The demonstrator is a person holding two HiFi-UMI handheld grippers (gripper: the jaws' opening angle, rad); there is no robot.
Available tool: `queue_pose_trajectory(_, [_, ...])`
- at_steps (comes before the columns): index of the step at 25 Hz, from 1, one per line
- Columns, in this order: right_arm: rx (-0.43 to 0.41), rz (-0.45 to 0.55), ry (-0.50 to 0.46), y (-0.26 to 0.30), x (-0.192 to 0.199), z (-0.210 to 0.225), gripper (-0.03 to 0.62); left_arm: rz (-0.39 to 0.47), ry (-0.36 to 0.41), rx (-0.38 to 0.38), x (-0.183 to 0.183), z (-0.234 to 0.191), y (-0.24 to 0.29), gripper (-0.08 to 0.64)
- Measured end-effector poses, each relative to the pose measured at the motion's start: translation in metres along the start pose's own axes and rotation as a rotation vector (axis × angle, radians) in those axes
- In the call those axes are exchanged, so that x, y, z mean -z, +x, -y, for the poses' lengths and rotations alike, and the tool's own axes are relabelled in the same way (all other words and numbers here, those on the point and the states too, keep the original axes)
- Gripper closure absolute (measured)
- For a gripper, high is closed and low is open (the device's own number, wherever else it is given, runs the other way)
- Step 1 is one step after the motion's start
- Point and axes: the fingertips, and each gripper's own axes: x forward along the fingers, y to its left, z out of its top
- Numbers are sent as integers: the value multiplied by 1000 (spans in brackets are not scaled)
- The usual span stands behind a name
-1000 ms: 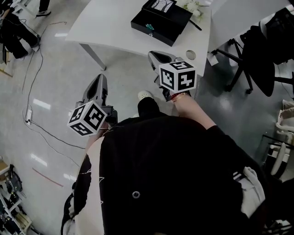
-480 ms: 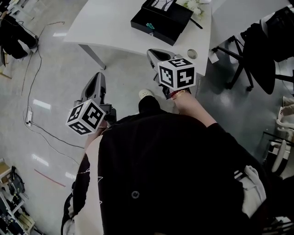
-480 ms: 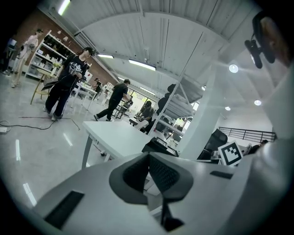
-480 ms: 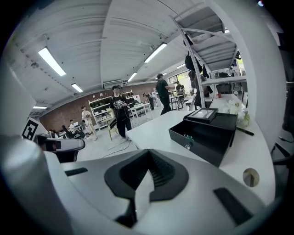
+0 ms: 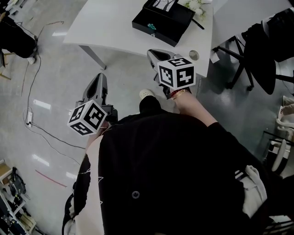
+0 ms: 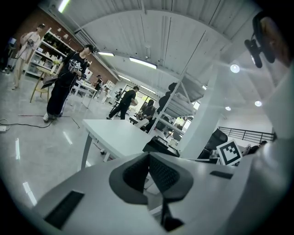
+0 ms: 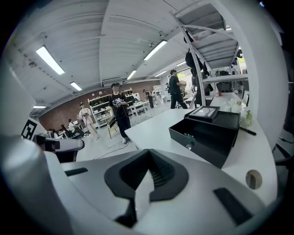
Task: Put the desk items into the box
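White table (image 5: 115, 23); on it, black box (image 5: 163, 20); white flowers (image 5: 195, 7) beside

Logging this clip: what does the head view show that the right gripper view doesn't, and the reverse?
Head view only: the person's black top, a white shoe and a floor cable. Right gripper view only: ceiling lights, people standing in the background, and a close look at the right gripper, its jaws together on nothing. Both: the white desk, the black box and the white flowers.
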Motion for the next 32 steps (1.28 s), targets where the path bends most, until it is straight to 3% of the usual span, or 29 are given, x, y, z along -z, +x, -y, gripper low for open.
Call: queue_pose_trajectory(32, [1, 13, -19, -23, 8, 6, 586, 31, 25, 17, 3, 24, -7, 549])
